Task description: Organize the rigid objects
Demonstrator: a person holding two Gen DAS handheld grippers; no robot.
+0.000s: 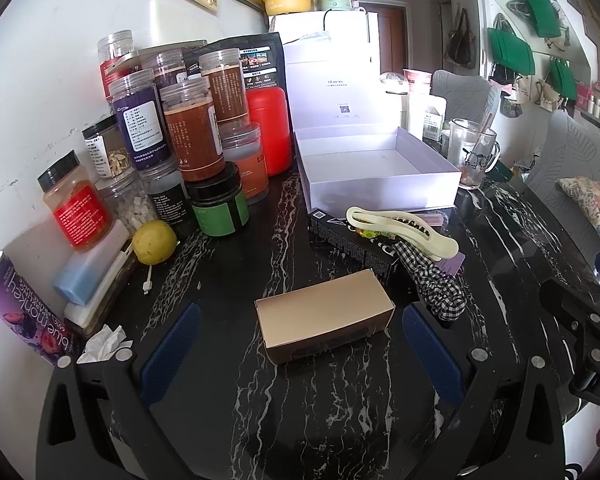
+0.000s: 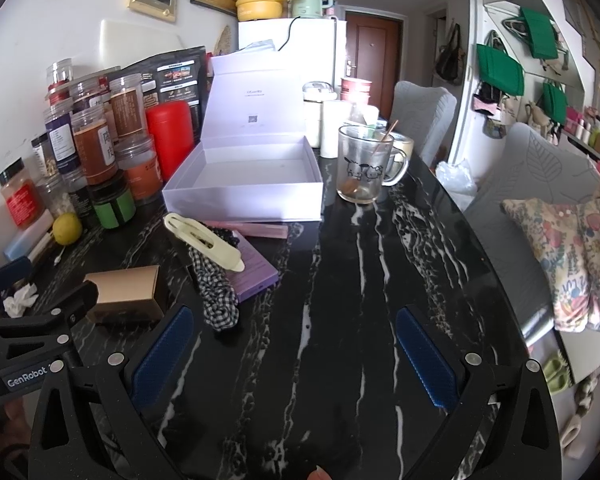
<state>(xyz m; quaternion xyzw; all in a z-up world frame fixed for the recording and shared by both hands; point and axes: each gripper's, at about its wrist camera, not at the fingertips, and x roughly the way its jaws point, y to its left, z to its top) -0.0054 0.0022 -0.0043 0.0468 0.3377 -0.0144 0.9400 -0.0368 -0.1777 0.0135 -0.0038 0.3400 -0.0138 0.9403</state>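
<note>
A gold cardboard box [image 1: 326, 314] lies on the black marble table [image 1: 228, 264], between the wide-open fingers of my left gripper [image 1: 300, 316], not touched. Behind it lie a black box [image 1: 352, 246], a cream hair clip [image 1: 404, 228], a checked scrunchie [image 1: 436, 280] and a purple box [image 2: 254, 276]. An open white gift box [image 1: 380, 168] stands further back, empty. My right gripper [image 2: 292, 320] is open and empty over bare table, right of the gold box [image 2: 128, 292], the hair clip [image 2: 204, 240] and the white gift box [image 2: 252, 184].
Several jars and a red canister [image 1: 268, 128] crowd the left wall. A lemon [image 1: 155, 241], a purple can [image 1: 20, 312] and a crumpled tissue [image 1: 104, 342] lie at the left. A glass mug [image 2: 360, 168] stands right of the gift box. Chairs stand at the right edge.
</note>
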